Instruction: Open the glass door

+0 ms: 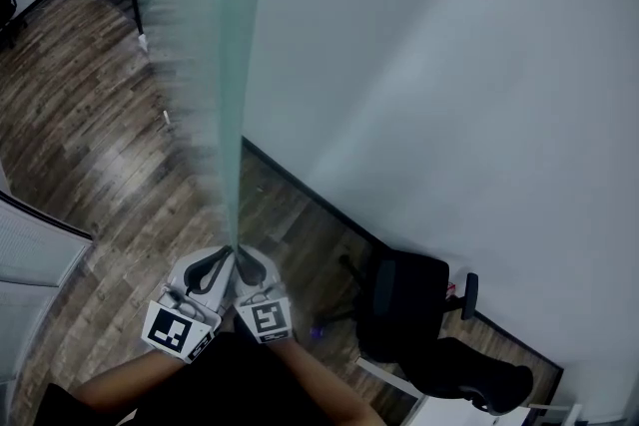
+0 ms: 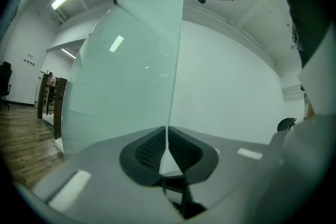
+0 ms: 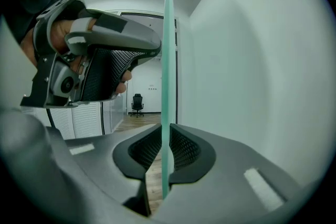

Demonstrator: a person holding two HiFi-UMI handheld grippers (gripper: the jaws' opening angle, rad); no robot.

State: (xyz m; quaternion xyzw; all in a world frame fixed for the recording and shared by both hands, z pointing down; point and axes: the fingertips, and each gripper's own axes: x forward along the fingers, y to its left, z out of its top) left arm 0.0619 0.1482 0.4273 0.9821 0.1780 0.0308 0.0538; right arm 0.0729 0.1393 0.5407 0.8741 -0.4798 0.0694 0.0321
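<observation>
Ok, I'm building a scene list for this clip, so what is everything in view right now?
glass door: one, greenish clear, seen edge-on, running up from the tongs
wall: one, white, right of the door
floor: one, brown wood planks, left of the door and below it
office chair: one, black, by the wall at lower right
slatted panel: one, white, far left
left tongs: one, grey with black pads, shut on the door's edge
right tongs: one, grey with black pads, shut on the same edge, beside the left tongs
</observation>
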